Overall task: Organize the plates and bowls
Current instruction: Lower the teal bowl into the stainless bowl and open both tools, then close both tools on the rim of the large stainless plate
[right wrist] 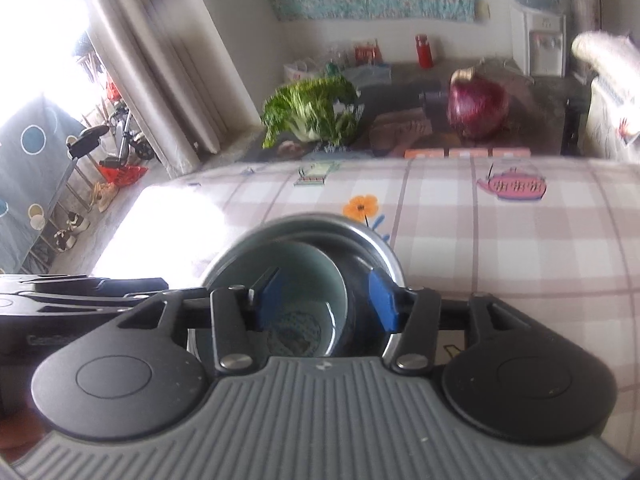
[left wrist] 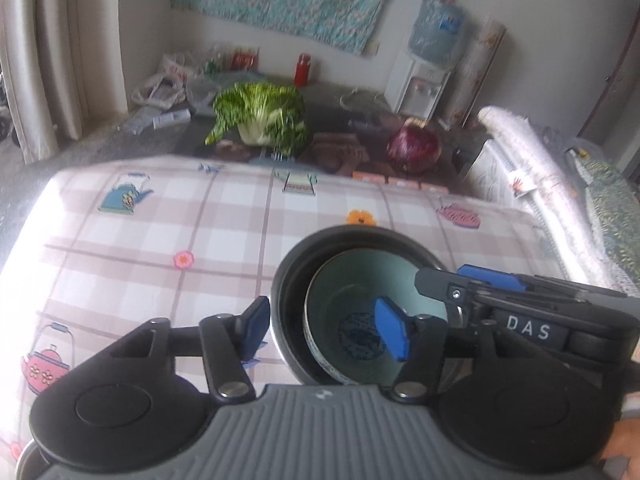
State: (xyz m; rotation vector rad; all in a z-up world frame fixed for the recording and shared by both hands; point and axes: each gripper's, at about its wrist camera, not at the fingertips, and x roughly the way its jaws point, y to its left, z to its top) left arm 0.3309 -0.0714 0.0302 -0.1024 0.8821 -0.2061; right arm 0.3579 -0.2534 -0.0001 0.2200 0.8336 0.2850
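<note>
A pale green ceramic bowl (left wrist: 360, 284) with a blue pattern on its bottom sits tilted inside a larger steel bowl (left wrist: 289, 268) on the checked tablecloth (left wrist: 160, 248). My left gripper (left wrist: 325, 331) is open and straddles the left walls of both bowls, one blue pad outside and one inside the ceramic bowl. My right gripper (right wrist: 325, 300) is open too. Its left pad hangs inside the ceramic bowl (right wrist: 296, 264) and its right pad sits between that bowl's rim and the steel bowl (right wrist: 360, 236). Neither pair of pads presses on a wall. The right gripper's body (left wrist: 520, 320) reaches in from the right.
Beyond the table's far edge a dark counter (left wrist: 332, 108) carries a leafy green cabbage (left wrist: 260, 116), a purple cabbage (left wrist: 414, 146) and a red bottle (left wrist: 303, 69). A water dispenser (left wrist: 420, 88) stands at the back right. Curtains (right wrist: 160, 60) hang on the left.
</note>
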